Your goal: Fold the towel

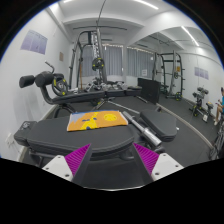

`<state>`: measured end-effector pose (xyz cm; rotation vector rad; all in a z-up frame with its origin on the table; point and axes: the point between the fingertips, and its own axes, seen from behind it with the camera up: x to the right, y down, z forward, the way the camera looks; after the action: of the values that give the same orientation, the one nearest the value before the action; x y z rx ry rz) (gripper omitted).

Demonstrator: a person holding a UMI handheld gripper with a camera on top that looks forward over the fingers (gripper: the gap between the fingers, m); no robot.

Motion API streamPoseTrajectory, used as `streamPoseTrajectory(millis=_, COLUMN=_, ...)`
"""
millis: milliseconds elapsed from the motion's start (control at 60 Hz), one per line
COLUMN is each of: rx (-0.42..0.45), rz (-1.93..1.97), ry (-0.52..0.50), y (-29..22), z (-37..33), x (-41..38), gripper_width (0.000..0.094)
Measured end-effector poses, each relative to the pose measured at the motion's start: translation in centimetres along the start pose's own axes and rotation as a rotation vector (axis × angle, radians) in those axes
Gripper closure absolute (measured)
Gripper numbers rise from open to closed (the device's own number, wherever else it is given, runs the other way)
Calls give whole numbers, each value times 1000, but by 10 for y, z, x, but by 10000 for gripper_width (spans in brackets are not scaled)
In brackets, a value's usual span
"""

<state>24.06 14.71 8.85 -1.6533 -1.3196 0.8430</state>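
Orange-yellow towel [96,122] beyond the open tongs [112,158].

The tool [113,160] shows two fingers, each faced on its inner side with a bright magenta pad [76,158] cut to a tapering, triangular shape that narrows to a point at the tip. The finger bodies outside the pads are pale grey to white, against a dark housing.

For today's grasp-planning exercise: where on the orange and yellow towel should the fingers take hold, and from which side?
Take the towel by its near edge, coming in low from the gripper's side. It lies flat on the dark surface beyond the open fingers, so an edge is likely the only part thin fingers can pinch.
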Motion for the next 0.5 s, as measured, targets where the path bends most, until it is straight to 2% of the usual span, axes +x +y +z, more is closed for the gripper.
streamPoseTrajectory(millis=200, rx=15, rz=-43, ry=-51, y=-22, z=11, x=-23, gripper_width=87)
streamPoseTrajectory(millis=500, rx=62, rz=-107, ry=-156, y=-57, z=25, x=-110, gripper_width=87)
